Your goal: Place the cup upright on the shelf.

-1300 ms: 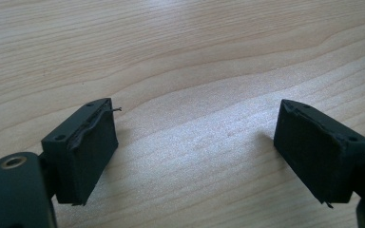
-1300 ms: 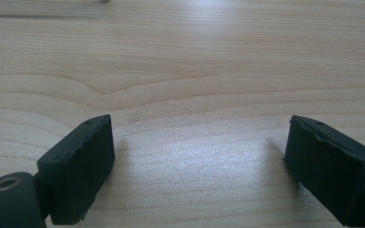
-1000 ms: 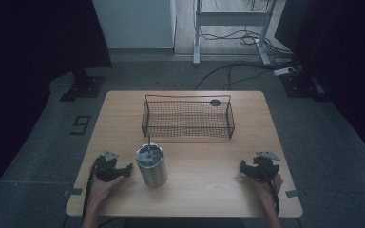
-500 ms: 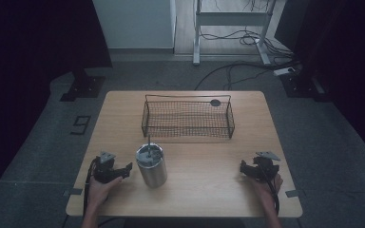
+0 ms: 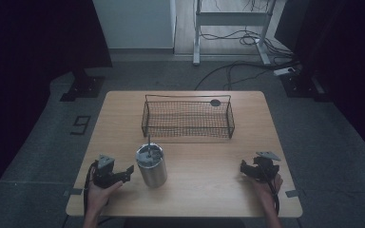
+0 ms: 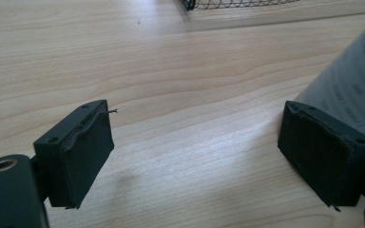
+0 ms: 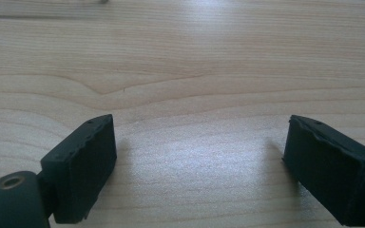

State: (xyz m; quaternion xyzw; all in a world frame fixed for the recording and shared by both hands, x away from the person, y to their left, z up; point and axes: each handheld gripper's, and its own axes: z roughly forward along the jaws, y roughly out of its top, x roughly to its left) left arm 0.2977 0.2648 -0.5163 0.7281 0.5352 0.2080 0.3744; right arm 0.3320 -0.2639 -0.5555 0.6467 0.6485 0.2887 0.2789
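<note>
A steel cylindrical cup (image 5: 151, 165) with a thin rod sticking up from it stands on the wooden table (image 5: 199, 199), left of centre near the front. My left gripper (image 5: 126, 173) rests on the table just left of the cup, jaws wide open and bare. In the left gripper view the cup's grey wall (image 6: 349, 90) rises just behind the right jaw, and the left gripper (image 6: 195, 156) holds only table between its jaws. My right gripper (image 5: 245, 168) lies open near the front right. The right gripper (image 7: 199, 161) has bare wood between its jaws.
A black wire basket (image 5: 187, 118) stands at the middle back of the table, with a small dark disc (image 5: 215, 102) at its far right corner. A corner of the basket (image 6: 237, 4) shows in the left gripper view. Cables and a desk frame lie on the floor beyond.
My left gripper has shifted slightly toward the cup. The right gripper, cup and basket have stayed put.
</note>
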